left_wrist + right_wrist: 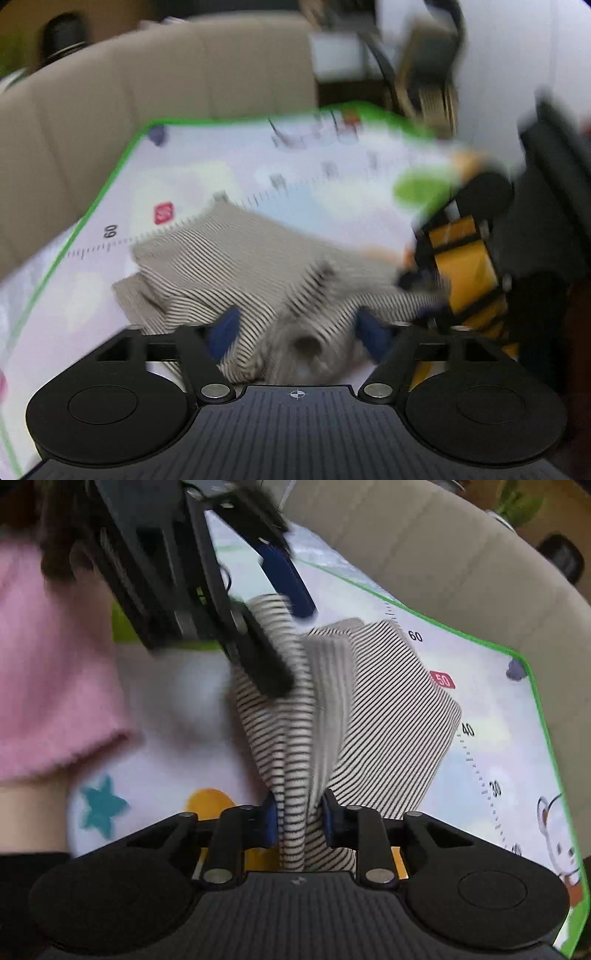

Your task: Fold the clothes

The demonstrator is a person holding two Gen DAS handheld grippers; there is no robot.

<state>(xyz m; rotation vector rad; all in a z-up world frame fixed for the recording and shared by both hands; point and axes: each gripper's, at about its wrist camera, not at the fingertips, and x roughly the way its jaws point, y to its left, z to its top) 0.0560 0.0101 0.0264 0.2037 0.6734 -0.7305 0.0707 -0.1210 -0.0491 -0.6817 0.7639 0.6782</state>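
Observation:
A grey-and-white striped garment [229,258] lies partly folded on a printed mat [177,158] with a green border. My left gripper [299,334] stands wide, blue fingers [225,332] either side of a bunched, blurred part of the cloth. In the right wrist view the left gripper [293,648] hangs over the garment's [388,709] far edge. My right gripper [299,823] is shut on a hanging fold of the striped cloth, which is pinched between its blue pads [269,823]. In the left wrist view the right gripper [417,284] comes in from the right and pulls a strand of cloth.
A beige sofa back [129,85] curves around the mat's far side. A person's pink sleeve [48,657] and forearm are at the left of the right wrist view. The mat [491,738] carries ruler marks, a teal star [101,805] and a cartoon bear [557,834].

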